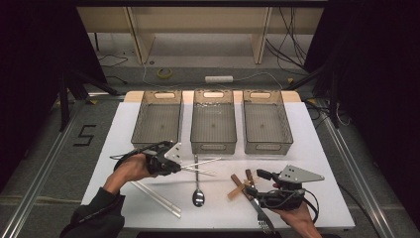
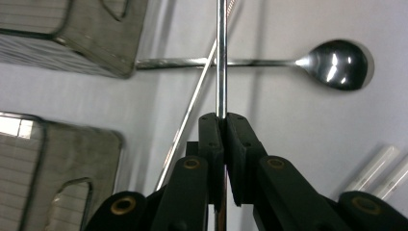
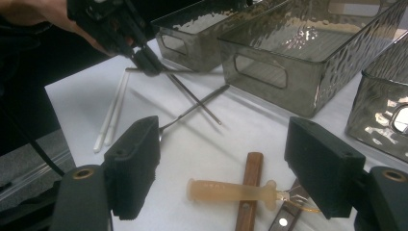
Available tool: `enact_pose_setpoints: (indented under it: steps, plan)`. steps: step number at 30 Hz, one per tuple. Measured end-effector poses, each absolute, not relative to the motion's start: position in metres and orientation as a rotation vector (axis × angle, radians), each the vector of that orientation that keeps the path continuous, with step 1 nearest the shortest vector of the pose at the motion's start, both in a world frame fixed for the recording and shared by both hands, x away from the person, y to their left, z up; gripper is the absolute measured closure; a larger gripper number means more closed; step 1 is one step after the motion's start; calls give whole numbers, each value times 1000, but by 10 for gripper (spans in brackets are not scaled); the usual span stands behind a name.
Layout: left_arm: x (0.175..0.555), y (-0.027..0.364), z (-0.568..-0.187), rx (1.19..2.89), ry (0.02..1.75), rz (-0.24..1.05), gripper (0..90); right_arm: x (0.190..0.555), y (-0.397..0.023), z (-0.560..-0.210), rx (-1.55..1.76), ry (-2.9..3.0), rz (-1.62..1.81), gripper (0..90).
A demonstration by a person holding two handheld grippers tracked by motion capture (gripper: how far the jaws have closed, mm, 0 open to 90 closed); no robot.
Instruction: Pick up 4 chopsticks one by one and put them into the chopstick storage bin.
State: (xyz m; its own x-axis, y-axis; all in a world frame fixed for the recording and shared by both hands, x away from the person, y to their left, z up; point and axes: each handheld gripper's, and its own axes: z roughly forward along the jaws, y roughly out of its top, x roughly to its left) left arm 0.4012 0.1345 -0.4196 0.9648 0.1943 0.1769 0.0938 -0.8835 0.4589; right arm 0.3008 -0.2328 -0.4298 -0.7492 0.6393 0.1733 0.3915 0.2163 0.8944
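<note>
We hold a thin, shiny steel chopstick (image 2: 221,57) by one end, clenched in our left tongs (image 1: 179,168), its free length reaching over the handle of a polished metal spoon (image 1: 197,191) on the white table (image 1: 307,148), in front of three smoked-plastic ribbed bins (image 1: 213,126). A second steel chopstick (image 3: 204,110) lies alongside. Our right tongs (image 3: 221,173) gape released above wooden-handled cutlery (image 3: 249,192). Gripped so near its end, the smooth rod could pivot or slip out.

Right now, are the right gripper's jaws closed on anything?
No: in the right gripper view the right gripper has its jaws wide apart, with the amber-handled utensil and wooden handle lying on the table below them.
</note>
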Motion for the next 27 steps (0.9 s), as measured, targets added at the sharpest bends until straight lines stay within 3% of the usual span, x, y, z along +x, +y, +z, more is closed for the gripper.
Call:
enact_pose_setpoints:
  steps: [27]
  plan:
    - [436,175,-373,2333,731,411,850,302,-233,-430,988,2255,1557,292]
